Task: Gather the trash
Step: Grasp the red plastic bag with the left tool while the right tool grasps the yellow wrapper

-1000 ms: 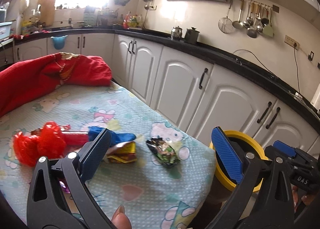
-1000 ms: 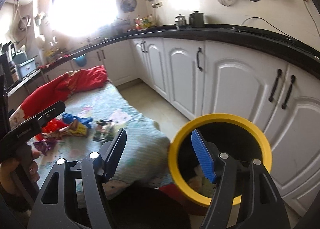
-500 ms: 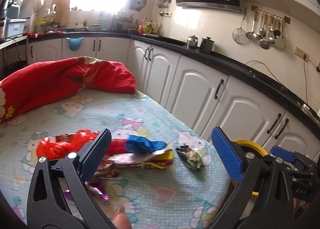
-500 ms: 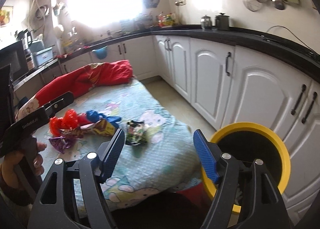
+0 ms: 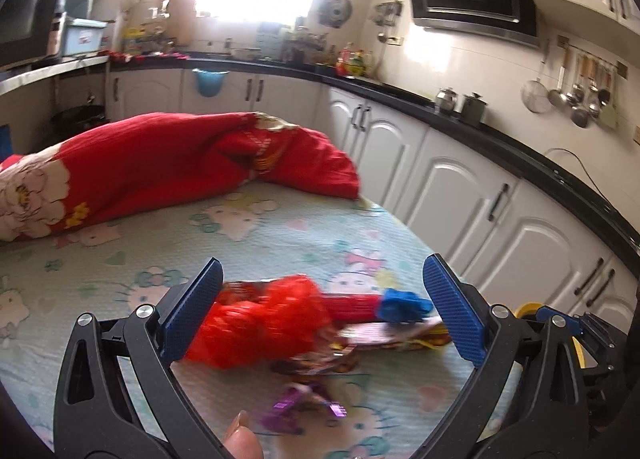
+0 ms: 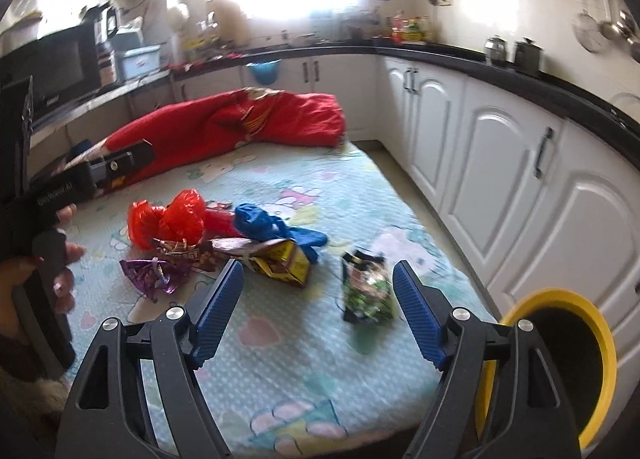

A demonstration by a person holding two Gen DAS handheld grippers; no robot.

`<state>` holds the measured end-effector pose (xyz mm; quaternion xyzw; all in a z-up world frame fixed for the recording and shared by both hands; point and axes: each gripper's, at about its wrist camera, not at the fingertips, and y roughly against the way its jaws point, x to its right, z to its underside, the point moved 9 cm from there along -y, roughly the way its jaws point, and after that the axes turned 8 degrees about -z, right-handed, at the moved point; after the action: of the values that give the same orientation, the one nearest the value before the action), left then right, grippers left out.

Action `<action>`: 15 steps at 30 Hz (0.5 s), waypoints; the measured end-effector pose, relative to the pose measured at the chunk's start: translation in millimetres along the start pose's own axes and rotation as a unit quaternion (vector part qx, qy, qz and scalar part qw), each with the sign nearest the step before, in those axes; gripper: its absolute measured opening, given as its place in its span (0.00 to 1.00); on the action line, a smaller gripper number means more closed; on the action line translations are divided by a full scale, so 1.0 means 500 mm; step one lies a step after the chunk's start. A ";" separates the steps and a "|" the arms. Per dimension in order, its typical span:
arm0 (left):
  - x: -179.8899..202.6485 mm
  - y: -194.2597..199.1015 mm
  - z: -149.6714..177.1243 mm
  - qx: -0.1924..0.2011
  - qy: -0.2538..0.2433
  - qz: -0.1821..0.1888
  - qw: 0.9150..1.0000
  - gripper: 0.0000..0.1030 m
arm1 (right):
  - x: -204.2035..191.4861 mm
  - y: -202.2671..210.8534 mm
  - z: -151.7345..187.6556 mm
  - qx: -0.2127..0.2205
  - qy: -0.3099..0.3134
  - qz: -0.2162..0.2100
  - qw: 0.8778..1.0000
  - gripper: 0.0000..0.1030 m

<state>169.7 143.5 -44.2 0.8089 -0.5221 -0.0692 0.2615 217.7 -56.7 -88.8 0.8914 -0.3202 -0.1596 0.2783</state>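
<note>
1. The left tool (image 5: 322, 313) is spread wide with nothing between its blue pads, hovering low over the trash pile on the cartoon-print sheet (image 5: 260, 235).
2. The right tool (image 6: 318, 309) is likewise released and empty, above the near part of the sheet.
3. Just beyond it lies a green crumpled wrapper (image 6: 366, 289), alone, near the edge beside the yellow-rimmed bin (image 6: 560, 359) on the floor.
4. Further left, the pile: purple foil wrapper (image 6: 154, 273), yellow packet (image 6: 282, 261), blue plastic bag (image 6: 268, 225), red plastic bag (image 6: 168, 219), touching one another.
5. Behind, a red blanket (image 6: 248, 125) lies bunched at the far end.
6. Farthest, white cabinets (image 6: 500, 175).
</note>
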 end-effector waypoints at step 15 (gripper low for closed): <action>-0.161 -0.096 0.048 -0.079 0.053 -0.052 0.994 0.89 | -0.020 -0.147 0.005 -0.060 0.071 -0.012 0.996 0.74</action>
<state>163.4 221.3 -101.6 0.8142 -0.4580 -0.0809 0.3475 244.4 -3.9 -134.0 0.8857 -0.2790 -0.1181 0.3518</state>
